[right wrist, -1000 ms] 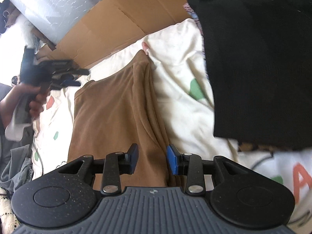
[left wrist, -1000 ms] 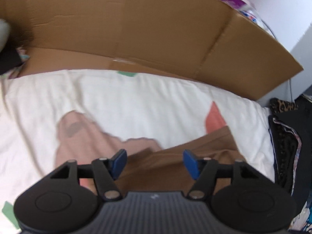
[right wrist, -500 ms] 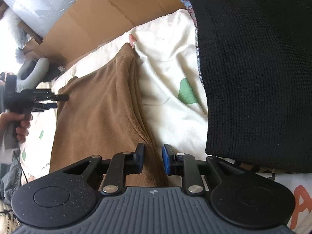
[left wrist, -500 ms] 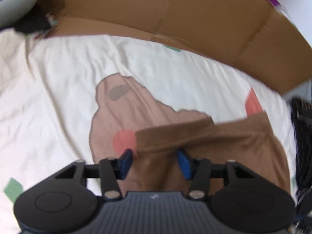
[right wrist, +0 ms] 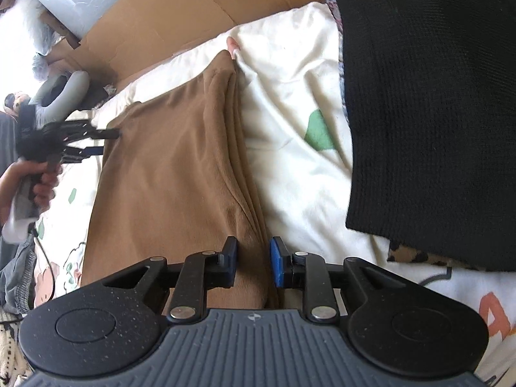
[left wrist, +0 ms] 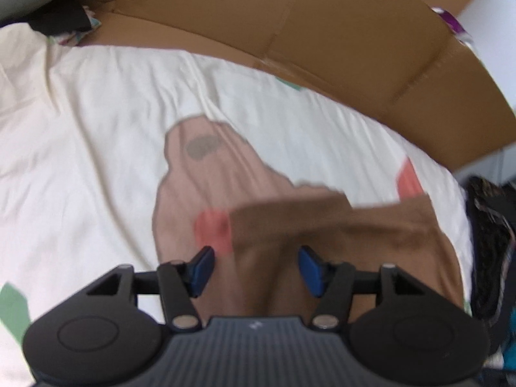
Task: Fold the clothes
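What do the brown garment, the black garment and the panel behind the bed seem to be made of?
Brown garment: probably soft fleece or brushed knit, matte, lying in thick rounded folds. Black garment: a knit, likely waffle or rib, shown by its fine grid texture. Panel: corrugated cardboard, plain brown and matte, with crease lines and flap seams.

Both grippers share one build. The right gripper (right wrist: pixel 253 262) has a ribbed dark-grey body with a small pale logo, flanked by two black round housings speckled with dust. Black linkage arms turn on silver screws and end in blue pads (right wrist: pixel 276 266). The left gripper (left wrist: pixel 254 269) looks cleaner. A hand (right wrist: pixel 30 183) grips its handle.
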`<action>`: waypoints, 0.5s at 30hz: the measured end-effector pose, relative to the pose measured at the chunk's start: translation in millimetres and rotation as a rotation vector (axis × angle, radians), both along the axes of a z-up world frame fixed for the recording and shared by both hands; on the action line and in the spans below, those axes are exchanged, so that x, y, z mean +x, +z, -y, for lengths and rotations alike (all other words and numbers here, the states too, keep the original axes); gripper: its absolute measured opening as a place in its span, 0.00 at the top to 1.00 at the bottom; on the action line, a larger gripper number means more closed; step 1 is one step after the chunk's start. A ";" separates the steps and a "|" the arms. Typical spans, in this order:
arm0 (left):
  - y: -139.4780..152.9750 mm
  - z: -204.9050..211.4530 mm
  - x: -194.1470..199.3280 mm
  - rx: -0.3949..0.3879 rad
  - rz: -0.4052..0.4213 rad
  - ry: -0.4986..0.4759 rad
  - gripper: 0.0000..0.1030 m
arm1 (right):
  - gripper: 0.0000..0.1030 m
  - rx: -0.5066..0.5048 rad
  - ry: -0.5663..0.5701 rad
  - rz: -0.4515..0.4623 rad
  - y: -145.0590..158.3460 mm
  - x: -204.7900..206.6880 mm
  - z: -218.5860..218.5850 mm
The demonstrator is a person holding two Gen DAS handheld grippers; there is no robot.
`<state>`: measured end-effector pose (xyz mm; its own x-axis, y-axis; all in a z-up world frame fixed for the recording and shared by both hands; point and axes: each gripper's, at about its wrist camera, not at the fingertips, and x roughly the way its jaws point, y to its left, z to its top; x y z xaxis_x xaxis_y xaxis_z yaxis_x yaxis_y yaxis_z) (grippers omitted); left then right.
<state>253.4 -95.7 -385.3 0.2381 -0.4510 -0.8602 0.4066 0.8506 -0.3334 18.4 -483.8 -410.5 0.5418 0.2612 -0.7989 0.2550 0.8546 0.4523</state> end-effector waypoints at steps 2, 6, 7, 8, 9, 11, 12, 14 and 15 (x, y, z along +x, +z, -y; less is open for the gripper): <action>5.3 -8.2 -13.9 -0.013 -0.016 -0.005 0.41 | 0.77 0.005 0.003 -0.007 -0.8 -2.7 1.1; 12.9 -23.9 -42.9 -0.044 -0.061 -0.003 0.41 | 0.77 0.008 0.013 -0.013 0.8 -6.3 2.4; 13.1 -27.5 -50.9 -0.052 -0.077 -0.007 0.41 | 0.77 0.009 0.014 -0.014 1.0 -6.8 2.7; 13.1 -30.4 -59.1 -0.053 -0.088 -0.010 0.41 | 0.77 0.011 0.015 -0.015 1.1 -7.3 3.0; 13.4 -33.0 -67.2 -0.048 -0.096 -0.011 0.41 | 0.77 0.011 0.016 -0.015 0.7 -7.6 3.2; 12.0 -39.4 -81.9 -0.046 -0.128 0.002 0.42 | 0.77 0.012 0.017 -0.017 -0.3 -8.0 3.5; 11.1 -42.7 -89.1 -0.046 -0.147 0.011 0.43 | 0.77 0.013 0.016 -0.018 -0.4 -8.4 3.4; 8.9 -48.2 -101.9 -0.043 -0.179 0.025 0.46 | 0.77 -0.001 0.017 -0.015 0.1 -8.9 1.7; 8.3 -49.3 -107.6 -0.033 -0.188 0.028 0.47 | 0.77 -0.009 0.017 -0.014 0.2 -9.0 0.7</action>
<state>145.8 -46.5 -377.0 0.0871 -0.4751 -0.8756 0.3106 0.8481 -0.4293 9.4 -484.4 -410.3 0.5259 0.2634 -0.8087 0.2467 0.8627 0.4414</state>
